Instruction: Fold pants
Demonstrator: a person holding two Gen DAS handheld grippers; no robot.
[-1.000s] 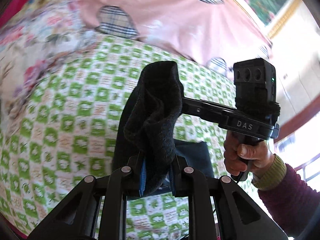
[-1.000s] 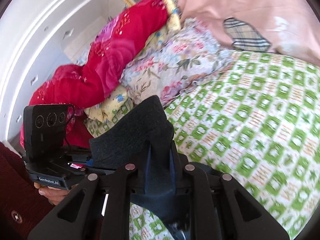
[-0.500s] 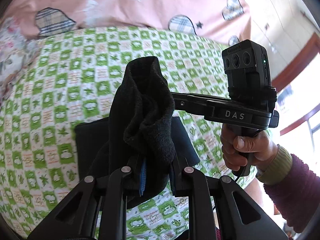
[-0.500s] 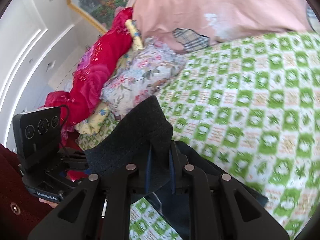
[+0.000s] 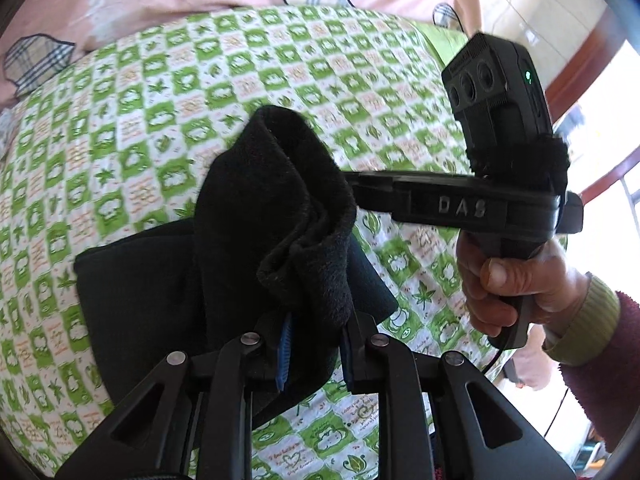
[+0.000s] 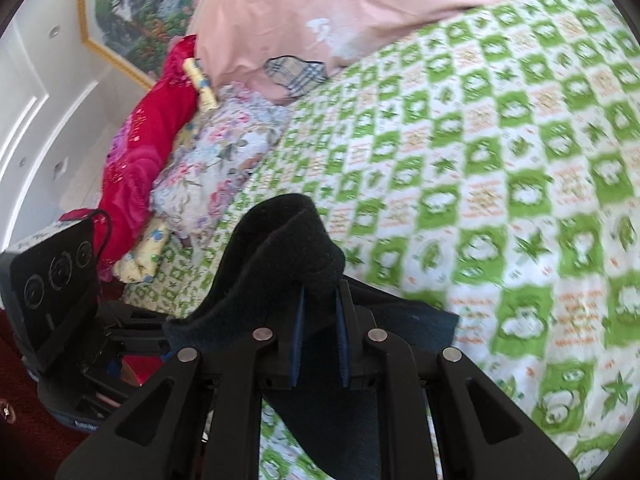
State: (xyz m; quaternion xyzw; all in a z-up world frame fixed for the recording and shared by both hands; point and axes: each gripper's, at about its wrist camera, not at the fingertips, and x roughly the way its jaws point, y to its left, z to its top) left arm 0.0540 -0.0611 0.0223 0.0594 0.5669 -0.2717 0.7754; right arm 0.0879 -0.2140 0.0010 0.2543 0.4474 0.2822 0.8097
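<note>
Black pants (image 5: 256, 216) hang pinched in both closed jaws, their folded part on the bed (image 5: 132, 92) straight below.

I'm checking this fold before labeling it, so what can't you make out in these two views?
- Left wrist view: the pants bunch over the left tool, hiding its fingertips and the lower layers.
- Right wrist view: the right tool is likewise buried in fabric; the bedsheet is motion-blurred.
- Both: the pants' full extent is cut off.

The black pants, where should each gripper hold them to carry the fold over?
Keep the present holds: the left gripper and right gripper each pinch a bunched edge of the black pants, lifted above the checked bedspread. Gripping edges from above lets the rest drape flat.
</note>
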